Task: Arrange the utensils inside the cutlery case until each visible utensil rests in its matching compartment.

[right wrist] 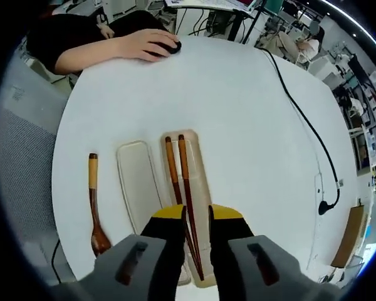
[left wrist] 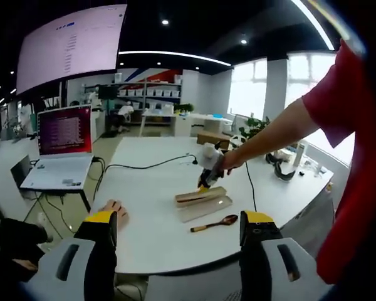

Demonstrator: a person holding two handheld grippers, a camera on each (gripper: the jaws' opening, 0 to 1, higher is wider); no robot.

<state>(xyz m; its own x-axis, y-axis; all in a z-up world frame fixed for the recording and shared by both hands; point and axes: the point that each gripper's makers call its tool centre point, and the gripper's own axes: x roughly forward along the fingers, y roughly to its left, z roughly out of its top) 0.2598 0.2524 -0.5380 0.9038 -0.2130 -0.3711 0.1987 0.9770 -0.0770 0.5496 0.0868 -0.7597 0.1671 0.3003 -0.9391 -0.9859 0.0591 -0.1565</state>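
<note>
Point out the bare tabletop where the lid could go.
Free: the wide stretch between the case and the black cable, and the patch between the lid and a person's hand. Crowded: the near edge, where the spoon, lid, case and right claw sit together.

Open office with a dark ceiling [left wrist: 194, 25] and recessed spotlights, a curved light strip [left wrist: 175, 56], bright windows [left wrist: 247, 88] on the far side, white bench [left wrist: 150, 232], open laptop [left wrist: 62, 147] on a side desk, shelving [left wrist: 144, 94] along the back wall

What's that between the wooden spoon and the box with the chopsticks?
In the right gripper view, the case's pale lid lies flat on the table between the spoon and the chopsticks.
</note>
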